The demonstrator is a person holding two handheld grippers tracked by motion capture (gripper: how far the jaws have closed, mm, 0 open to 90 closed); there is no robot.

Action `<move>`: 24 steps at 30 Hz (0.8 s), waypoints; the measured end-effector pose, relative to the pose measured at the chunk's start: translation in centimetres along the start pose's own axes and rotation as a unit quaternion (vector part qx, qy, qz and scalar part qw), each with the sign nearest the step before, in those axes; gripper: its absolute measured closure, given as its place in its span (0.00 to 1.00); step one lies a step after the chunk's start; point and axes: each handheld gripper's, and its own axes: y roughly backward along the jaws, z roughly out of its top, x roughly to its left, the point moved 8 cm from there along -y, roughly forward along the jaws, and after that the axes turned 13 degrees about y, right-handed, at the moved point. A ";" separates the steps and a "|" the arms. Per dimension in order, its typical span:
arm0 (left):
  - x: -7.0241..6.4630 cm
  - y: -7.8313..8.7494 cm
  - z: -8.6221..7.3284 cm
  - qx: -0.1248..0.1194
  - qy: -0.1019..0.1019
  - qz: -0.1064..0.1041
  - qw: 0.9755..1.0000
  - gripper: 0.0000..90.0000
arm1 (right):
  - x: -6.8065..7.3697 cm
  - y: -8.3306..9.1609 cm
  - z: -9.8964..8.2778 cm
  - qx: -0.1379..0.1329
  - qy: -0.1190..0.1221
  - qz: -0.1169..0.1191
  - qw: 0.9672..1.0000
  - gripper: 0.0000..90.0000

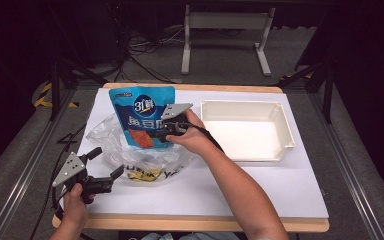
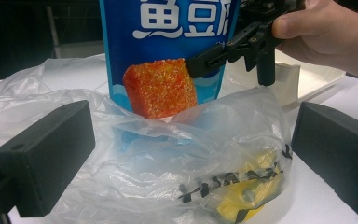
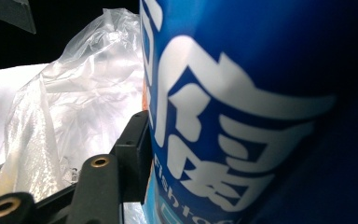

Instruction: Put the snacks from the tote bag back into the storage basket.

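Note:
A blue snack pouch (image 1: 140,110) with white lettering and an orange picture stands upright, its bottom inside a crumpled clear plastic bag (image 1: 130,155). My right gripper (image 1: 161,131) comes in from the right and is shut on the pouch's right edge, as the left gripper view shows: pouch (image 2: 168,28), right gripper (image 2: 214,53). In the right gripper view one black finger (image 3: 133,149) presses flat on the pouch (image 3: 242,116). My left gripper (image 1: 107,162) is open at the bag's front left, its jaws wide apart before the bag (image 2: 168,158) without touching it.
A yellow packet (image 2: 247,191) lies inside the bag near its front. An empty white tray (image 1: 287,132) sits on the right of the white table cover (image 1: 280,190). Dark floor, cables and a stand lie beyond the table's far edge.

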 end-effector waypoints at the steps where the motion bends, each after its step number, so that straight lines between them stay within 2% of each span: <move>1: 0.0 0.0 0.0 -0.002 0.001 -0.001 1.000 0.00 | 0.0 0.0 0.0 0.003 0.000 0.000 1.000 0.55; 7: 0.1 0.0 0.0 -0.004 0.004 0.000 1.000 0.00 | 0.2 0.0 0.2 0.007 0.004 -0.004 1.000 0.58; 17: 0.2 0.0 0.0 -0.003 0.005 0.000 1.000 0.00 | 0.2 0.2 1.1 0.015 -0.014 0.006 1.000 0.61; 24: 0.2 0.1 0.0 -0.003 0.006 0.001 1.000 0.00 | -0.2 1.5 3.0 0.001 -0.010 0.005 1.000 0.61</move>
